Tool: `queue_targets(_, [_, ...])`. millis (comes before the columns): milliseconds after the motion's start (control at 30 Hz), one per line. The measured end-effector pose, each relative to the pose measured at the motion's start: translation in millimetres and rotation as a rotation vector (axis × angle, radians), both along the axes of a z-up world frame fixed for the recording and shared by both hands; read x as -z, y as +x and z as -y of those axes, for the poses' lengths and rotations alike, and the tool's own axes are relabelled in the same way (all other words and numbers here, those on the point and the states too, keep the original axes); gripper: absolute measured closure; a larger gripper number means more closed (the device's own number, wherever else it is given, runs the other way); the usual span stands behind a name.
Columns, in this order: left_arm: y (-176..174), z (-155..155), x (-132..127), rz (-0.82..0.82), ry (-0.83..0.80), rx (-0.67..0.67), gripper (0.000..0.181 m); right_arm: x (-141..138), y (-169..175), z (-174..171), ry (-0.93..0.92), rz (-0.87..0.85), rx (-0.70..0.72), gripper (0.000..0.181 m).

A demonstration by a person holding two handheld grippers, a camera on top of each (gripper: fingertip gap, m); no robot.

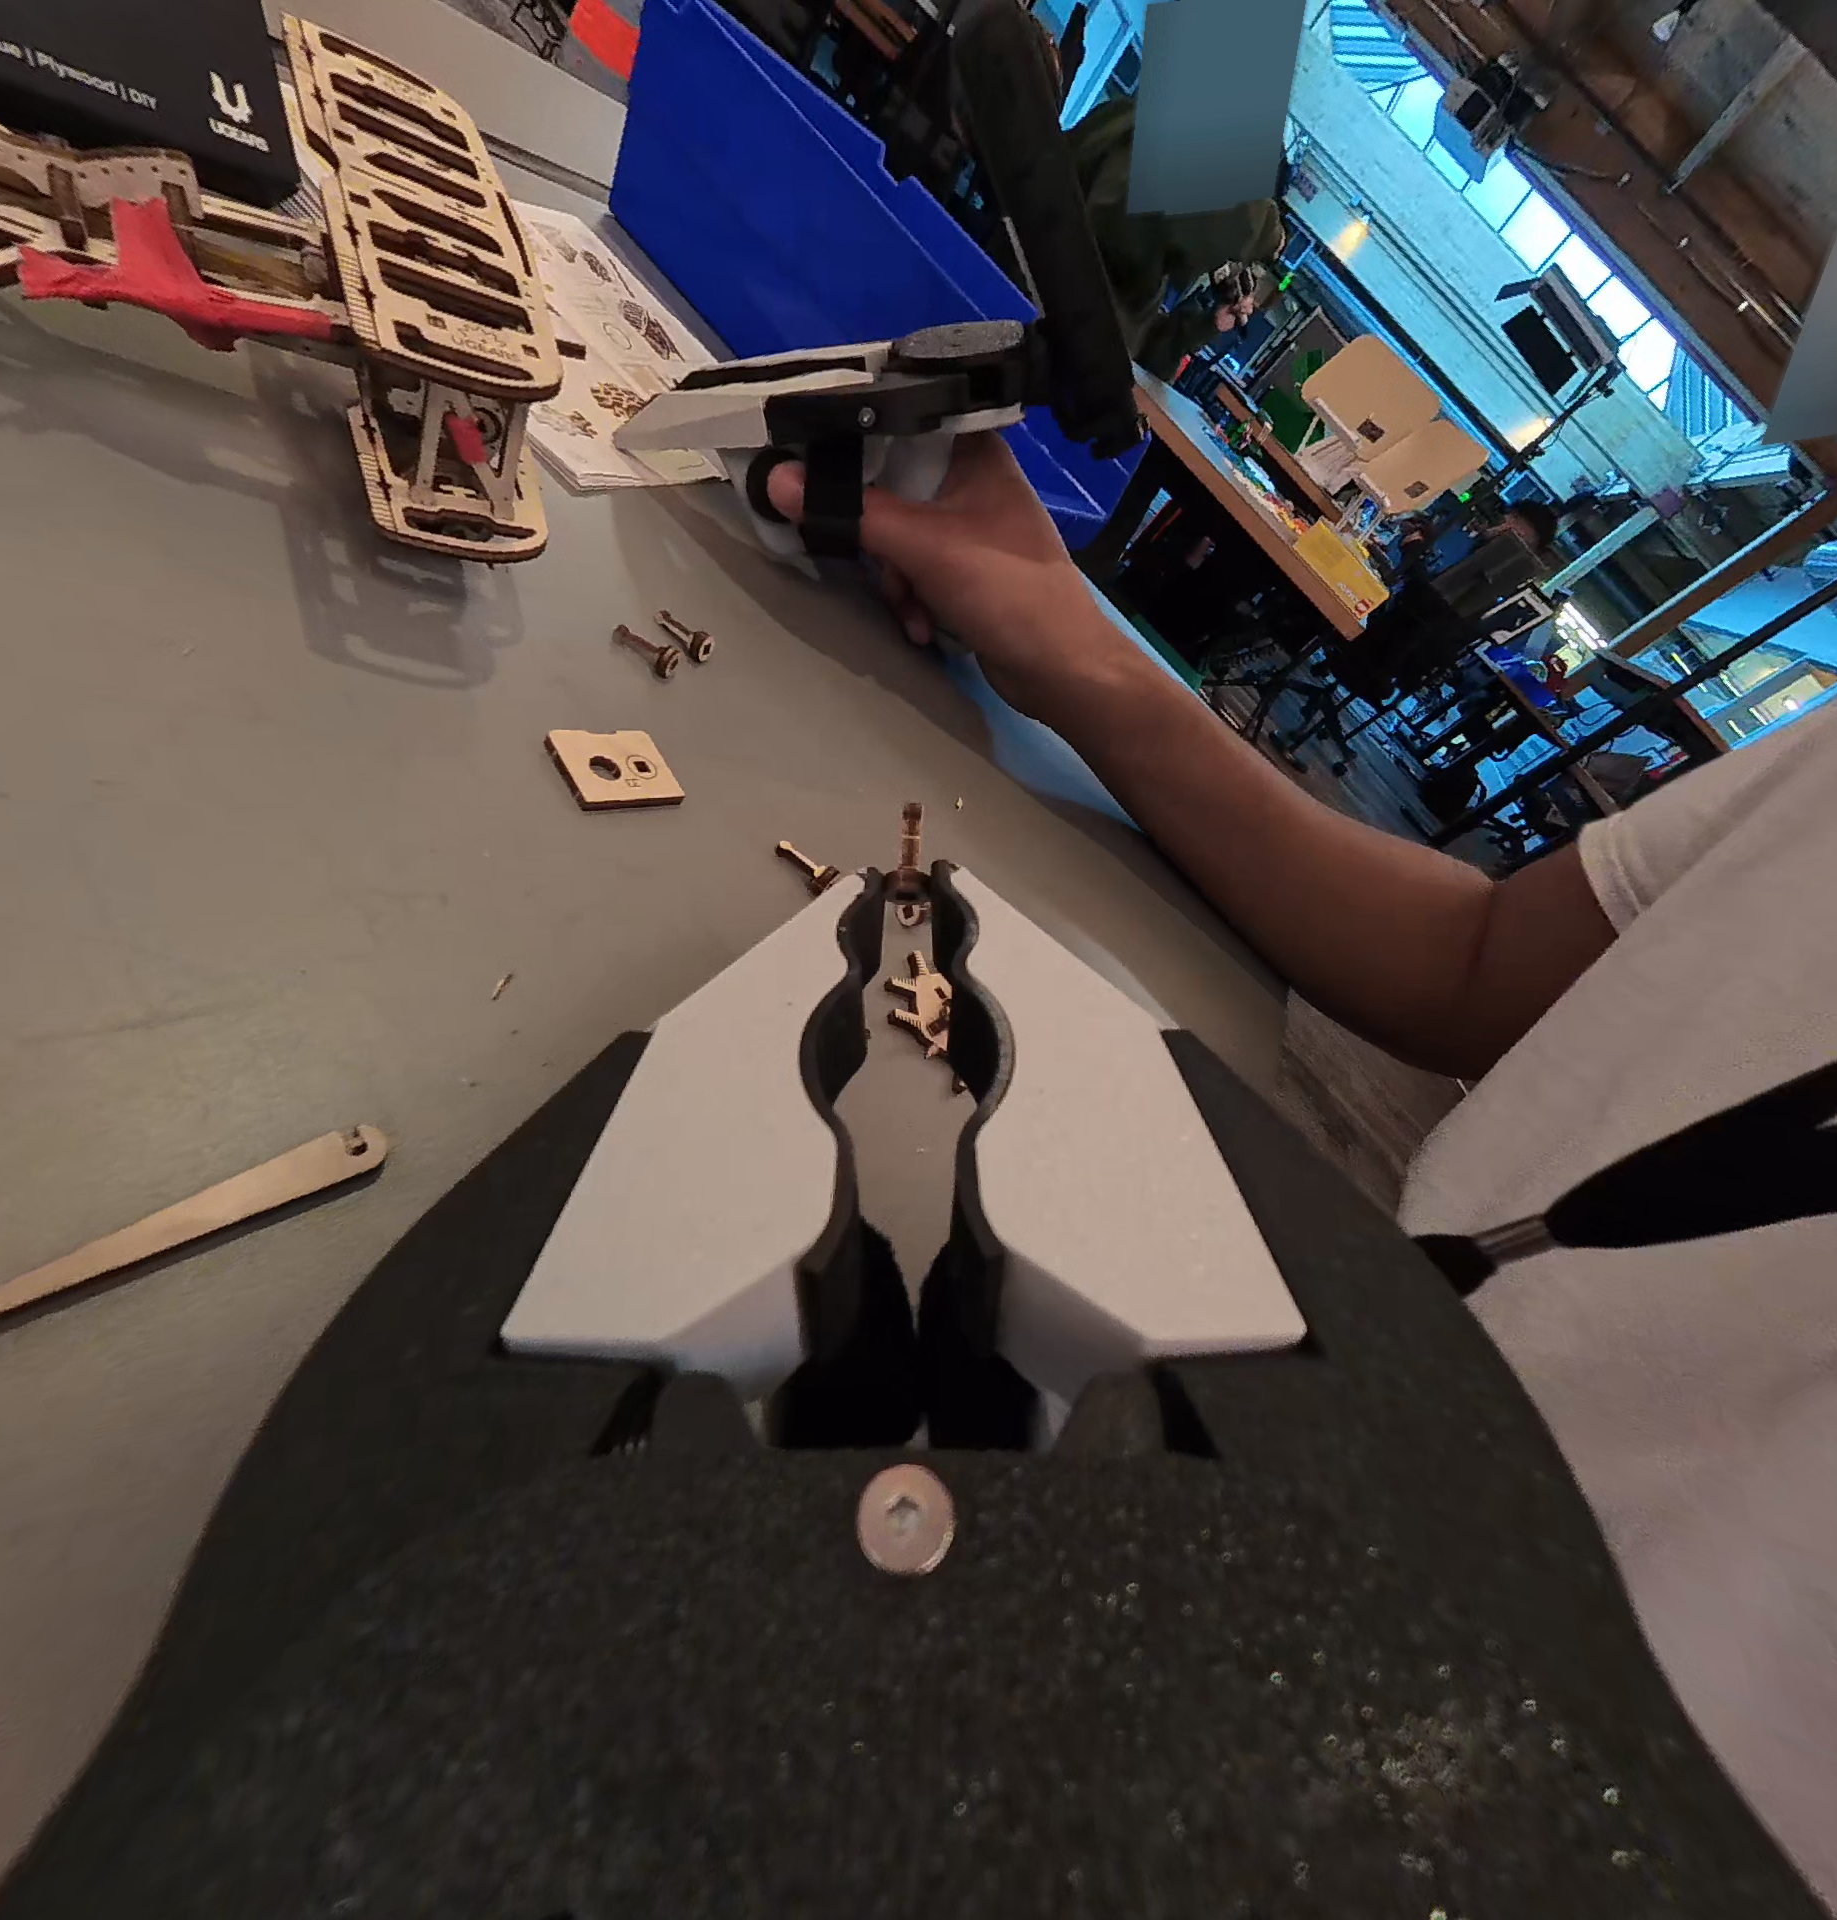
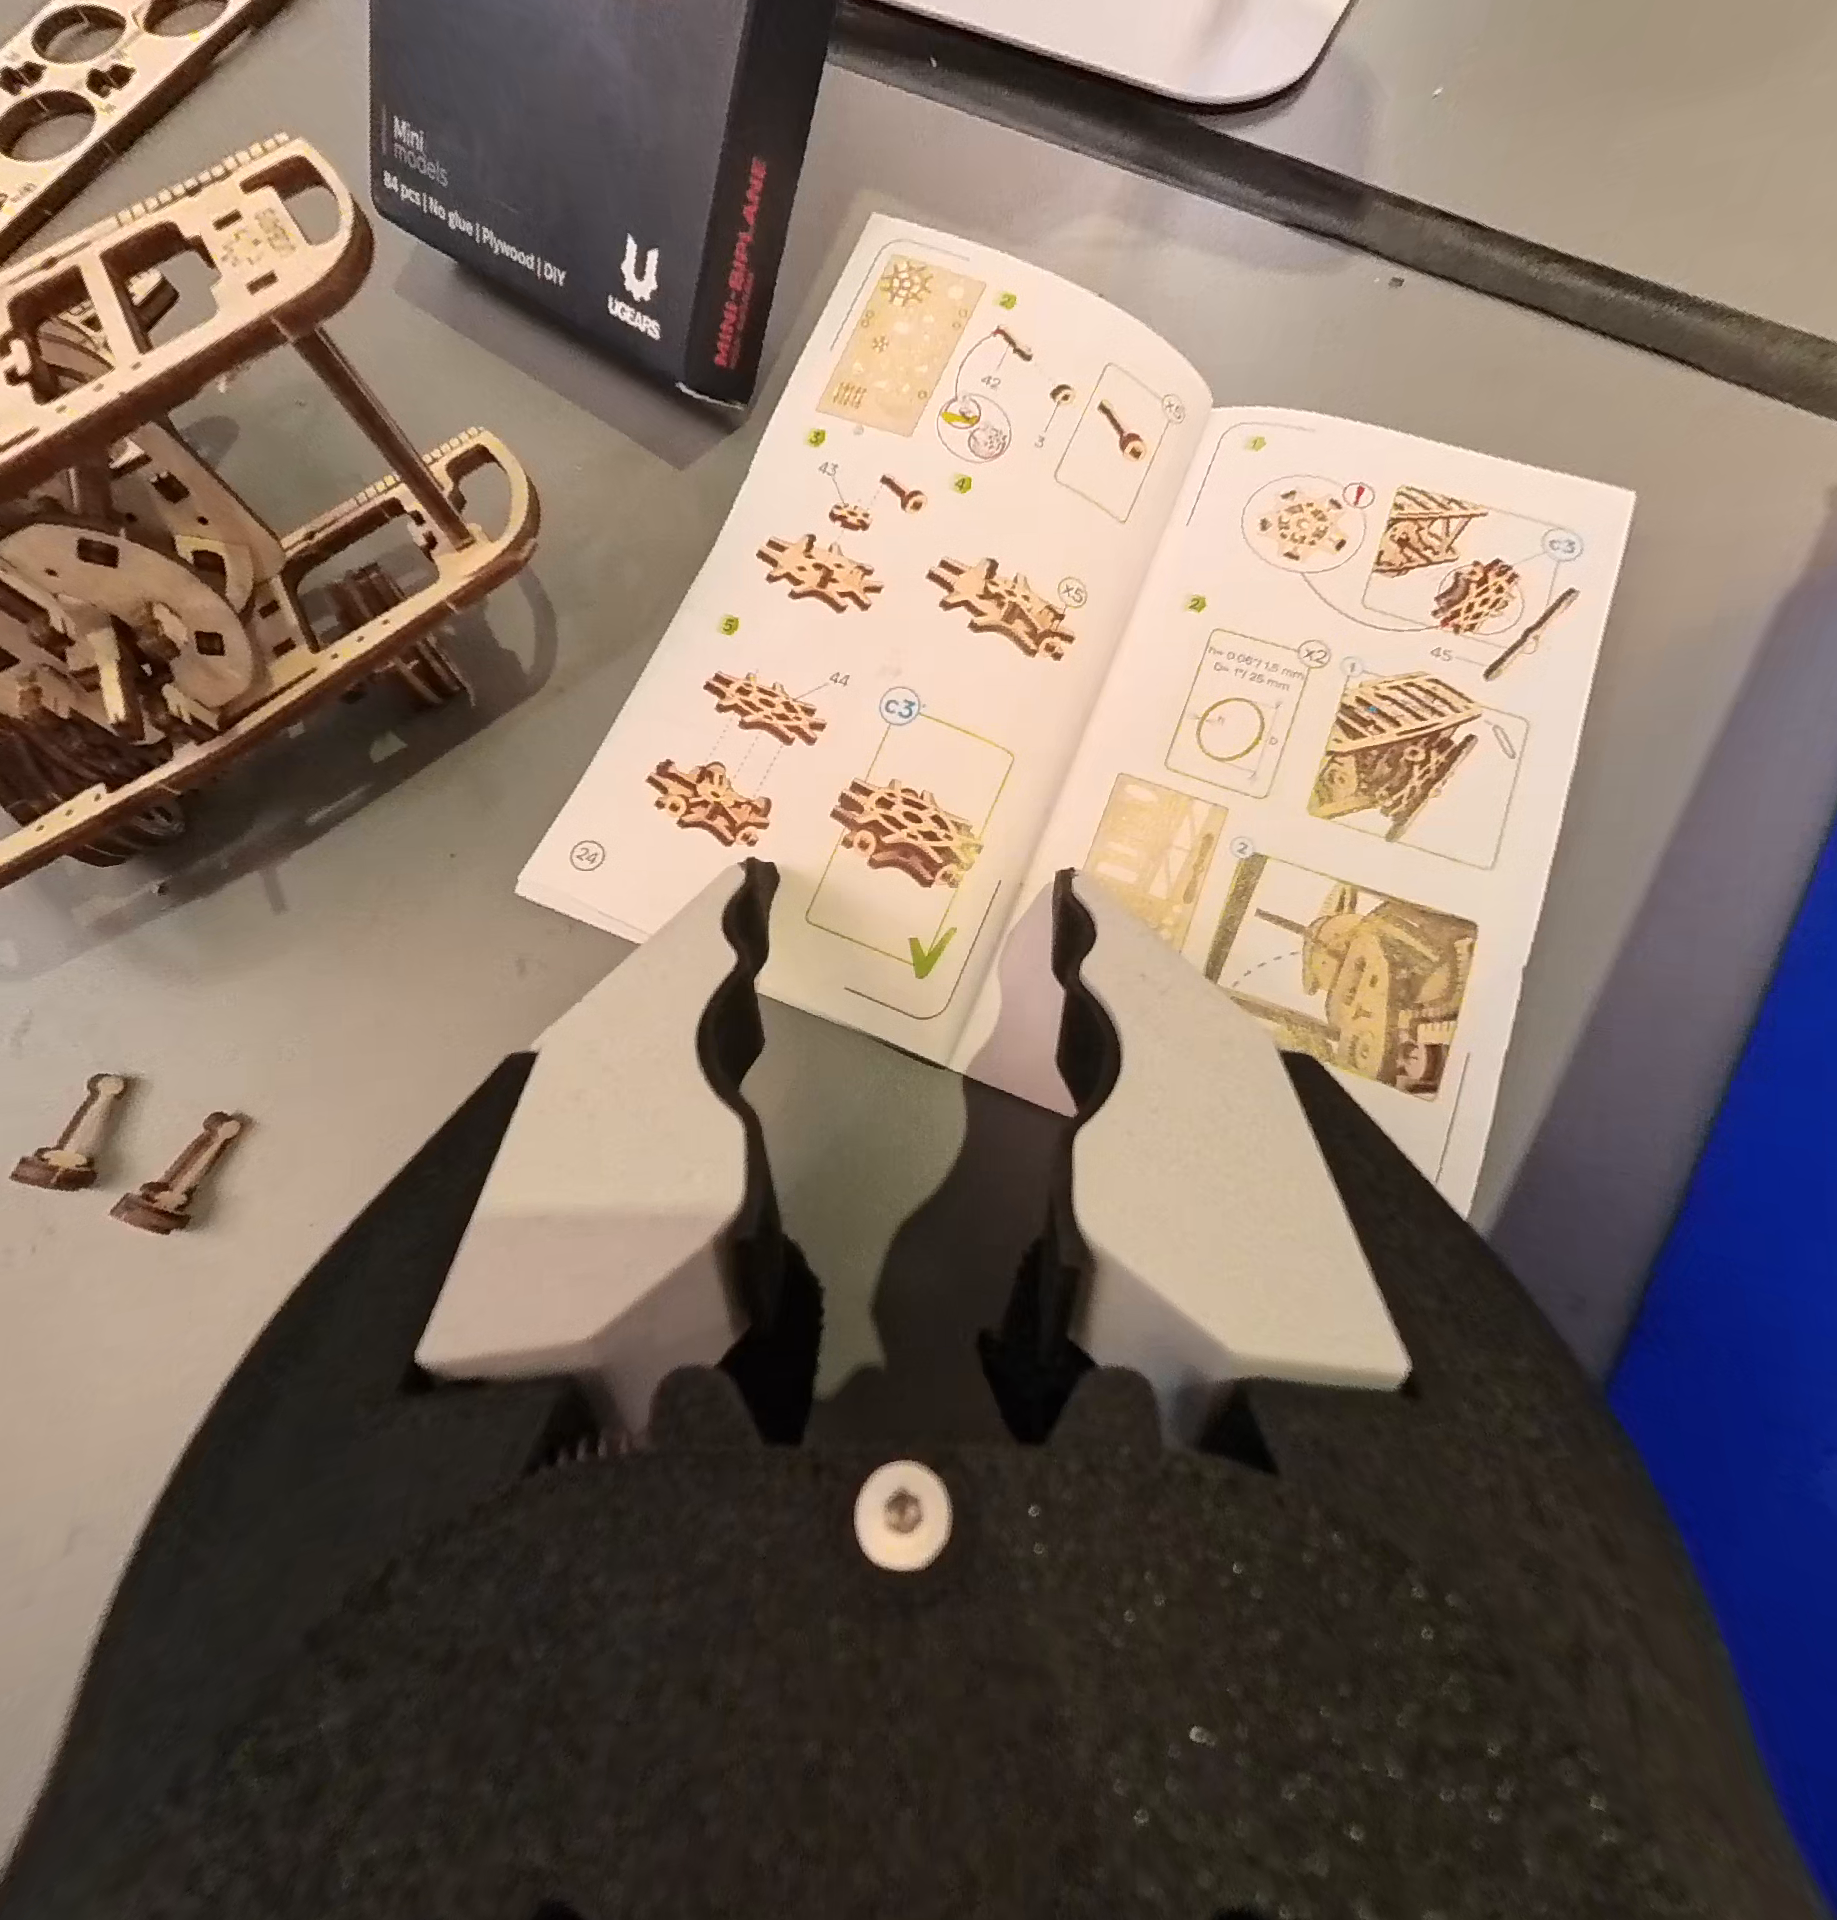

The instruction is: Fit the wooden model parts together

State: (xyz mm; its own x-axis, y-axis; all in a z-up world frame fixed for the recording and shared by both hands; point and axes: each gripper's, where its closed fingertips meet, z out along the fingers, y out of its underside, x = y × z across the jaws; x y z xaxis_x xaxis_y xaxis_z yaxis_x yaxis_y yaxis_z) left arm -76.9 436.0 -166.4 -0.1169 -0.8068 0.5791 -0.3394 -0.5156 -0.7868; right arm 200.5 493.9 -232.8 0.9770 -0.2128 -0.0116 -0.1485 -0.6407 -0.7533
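My left gripper [image 1: 906, 883] is shut on a small wooden pin [image 1: 912, 829] that sticks up from its tips, low over the grey table [image 1: 218, 883]. A small toothed wooden gear [image 1: 922, 1006] lies on the table below the gap between the fingers. Another pin [image 1: 805, 864] lies just left of the tips. My right gripper [image 2: 909, 904] is open and empty, held above the open instruction booklet [image 2: 1080, 582]; it also shows in the left wrist view [image 1: 685, 416], held by a hand. The part-built wooden biplane [image 2: 166, 571] stands left of the booklet.
Two loose pins [image 2: 124, 1153] and a small wooden plate with holes [image 1: 613, 771] lie on the table. A long thin wooden blade [image 1: 166, 1226] lies at the left. The black kit box [image 2: 581, 177] stands behind the booklet. A blue bin [image 1: 789, 208] stands at the table's right side. My right fingertips sit around 30 centimeters from my left ones. My right gripper's tips are some 9 centimeters from the part-built wooden biplane [image 2: 166, 571].
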Motion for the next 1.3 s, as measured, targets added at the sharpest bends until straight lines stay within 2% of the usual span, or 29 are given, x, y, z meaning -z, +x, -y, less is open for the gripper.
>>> queue_targets(200, [3.4, 7.8, 8.2, -0.054, 0.005, 0.047, 0.175, -1.6, -0.8, 0.4, 0.001, 0.026, -0.004, 0.127])
queue_targets(333, [2.9, 16.0, 7.7, -0.057, 0.047, 0.096, 0.175, -25.4, -16.4, 3.7, 0.13, 0.12, -0.056, 0.124])
queue_targets(400, [1.6, 19.9, 7.4, -0.053, 0.125, 0.115, 0.176, -33.3, -42.6, 14.8, 0.165, 0.07, -0.114, 0.123])
queue_targets(500, [3.8, 34.7, 11.9, -0.066, 0.234, 0.178, 0.175, -33.4, -101.1, 43.7, 0.19, -0.131, -0.239, 0.126])
queue_targets(633, [3.4, 47.5, 42.8, -0.195, 0.54, 0.287, 0.175, -40.7, -169.3, 89.6, 0.257, -0.343, -0.422, 0.132])
queue_targets(733, [2.6, 52.7, 57.2, -0.25, 0.661, 0.325, 0.175, -54.3, -187.8, 109.2, 0.34, -0.389, -0.468, 0.134])
queue_targets(833, [1.8, 56.4, 58.8, -0.244, 0.71, 0.34, 0.175, -47.7, -198.5, 118.2, 0.287, -0.43, -0.499, 0.132])
queue_targets(900, [1.3, 57.5, 59.2, -0.244, 0.708, 0.349, 0.175, -40.0, -210.3, 122.8, 0.224, -0.4, -0.562, 0.132])
queue_targets(1000, [1.4, 58.0, 63.3, -0.269, 0.702, 0.36, 0.175, -32.5, -232.1, 127.3, 0.153, -0.24, -0.705, 0.137])
queue_targets(1133, [2.0, 56.7, 63.4, -0.277, 0.676, 0.357, 0.175, -23.3, -244.8, 123.8, 0.139, -0.057, -0.798, 0.144])
queue_targets(1300, [1.8, 56.8, 62.7, -0.272, 0.672, 0.358, 0.175, -25.6, -255.7, 124.8, 0.141, -0.086, -0.849, 0.149])
